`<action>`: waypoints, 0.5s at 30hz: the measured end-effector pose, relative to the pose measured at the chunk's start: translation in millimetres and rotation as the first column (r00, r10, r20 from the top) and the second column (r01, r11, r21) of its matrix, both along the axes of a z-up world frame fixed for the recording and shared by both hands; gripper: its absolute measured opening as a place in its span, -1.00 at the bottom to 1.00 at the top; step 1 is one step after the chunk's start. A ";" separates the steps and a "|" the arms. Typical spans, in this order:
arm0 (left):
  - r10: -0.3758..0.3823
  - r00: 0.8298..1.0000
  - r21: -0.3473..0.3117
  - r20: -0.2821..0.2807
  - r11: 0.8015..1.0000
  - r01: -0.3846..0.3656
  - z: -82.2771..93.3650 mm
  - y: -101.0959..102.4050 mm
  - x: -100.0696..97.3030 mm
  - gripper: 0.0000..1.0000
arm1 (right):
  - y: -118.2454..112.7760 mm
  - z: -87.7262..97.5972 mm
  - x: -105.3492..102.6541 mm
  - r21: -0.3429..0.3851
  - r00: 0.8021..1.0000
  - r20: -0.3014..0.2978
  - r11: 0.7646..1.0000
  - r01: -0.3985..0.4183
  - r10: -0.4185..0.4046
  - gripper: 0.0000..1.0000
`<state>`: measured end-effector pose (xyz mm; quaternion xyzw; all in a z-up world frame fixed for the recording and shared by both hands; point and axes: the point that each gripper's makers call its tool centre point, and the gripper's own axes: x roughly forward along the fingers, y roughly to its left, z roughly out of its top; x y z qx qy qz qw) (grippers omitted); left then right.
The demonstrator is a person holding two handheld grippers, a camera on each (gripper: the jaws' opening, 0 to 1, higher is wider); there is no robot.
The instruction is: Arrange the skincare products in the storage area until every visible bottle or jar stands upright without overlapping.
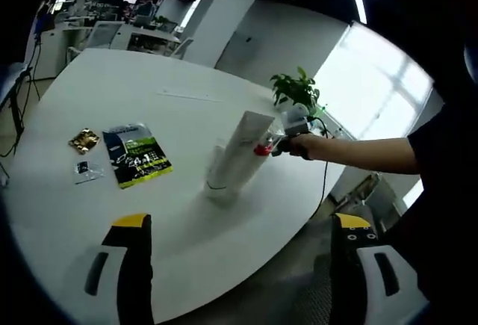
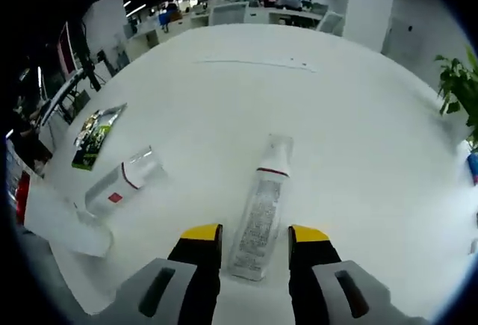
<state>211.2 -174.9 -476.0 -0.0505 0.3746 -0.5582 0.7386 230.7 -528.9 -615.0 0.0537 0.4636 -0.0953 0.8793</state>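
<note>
On white table (image 2: pixel 358 116): green-and-blue sachet (image 1: pixel 137 155), gold packet (image 1: pixel 84 141) left of tube | white tube (image 2: pixel 261 213) flat mid-table, clear cap, red band; clear bottle (image 2: pixel 123 178) lying alongside | right gripper (image 2: pixel 254 237) spread astride tube's crimped end, unclenched | left gripper (image 1: pixel 243 224) spread wide, holding nothing.

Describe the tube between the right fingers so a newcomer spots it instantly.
On the big white round table, look just ahead of the right gripper, whose fingers flank the tube at its crimped end. It is opaque white with dense print and a red band below its cap; the neighbouring bottle is clear.
</note>
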 end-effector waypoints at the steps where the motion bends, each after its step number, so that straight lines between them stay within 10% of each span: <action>1: -0.004 1.000 0.003 0.001 1.000 0.004 -0.1 -0.3 0.3 0.85 | -2.8 -1.4 -0.6 -0.003 1.000 -0.010 1.000 -0.001 0.001 -0.40; 15: -0.009 1.000 0.002 0.028 1.000 0.009 12.4 -0.7 2.1 0.83 | -15.9 -0.4 1.6 -0.099 0.999 0.027 0.994 -0.039 0.042 -0.72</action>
